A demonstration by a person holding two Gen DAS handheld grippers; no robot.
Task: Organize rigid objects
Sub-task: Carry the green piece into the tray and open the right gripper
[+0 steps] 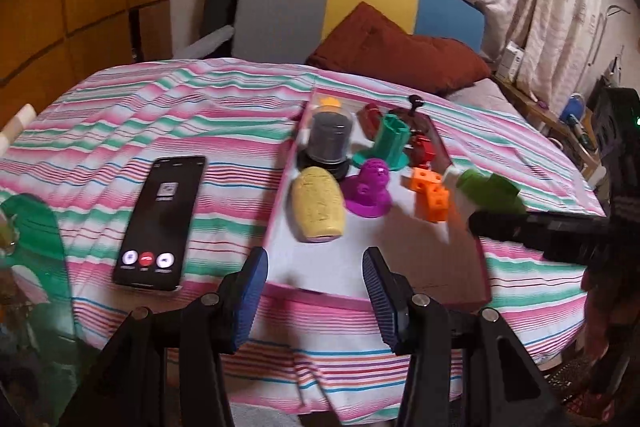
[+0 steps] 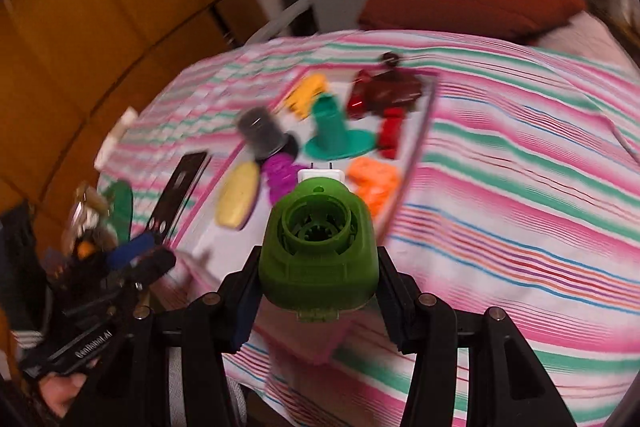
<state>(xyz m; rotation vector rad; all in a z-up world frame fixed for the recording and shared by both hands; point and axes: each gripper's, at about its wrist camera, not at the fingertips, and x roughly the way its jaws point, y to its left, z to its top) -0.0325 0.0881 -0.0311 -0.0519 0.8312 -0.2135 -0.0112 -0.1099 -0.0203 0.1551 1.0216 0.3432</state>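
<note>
Above the near end of the pink-edged tray (image 1: pixel 280 187) of toys, the right gripper (image 2: pixel 318 267) pinches a green plastic plug-in gadget (image 2: pixel 320 247) by its flat sides, seemingly light, stiff and smooth, while the left gripper (image 1: pixel 316 291) hangs spread and empty.

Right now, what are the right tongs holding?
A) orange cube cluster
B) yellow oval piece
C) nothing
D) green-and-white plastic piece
D: the right tongs are shut on the green-and-white plastic piece, seen at the tray's right side from the left wrist view. The yellow oval piece and the orange cube cluster lie on the pink-rimmed tray.
</note>
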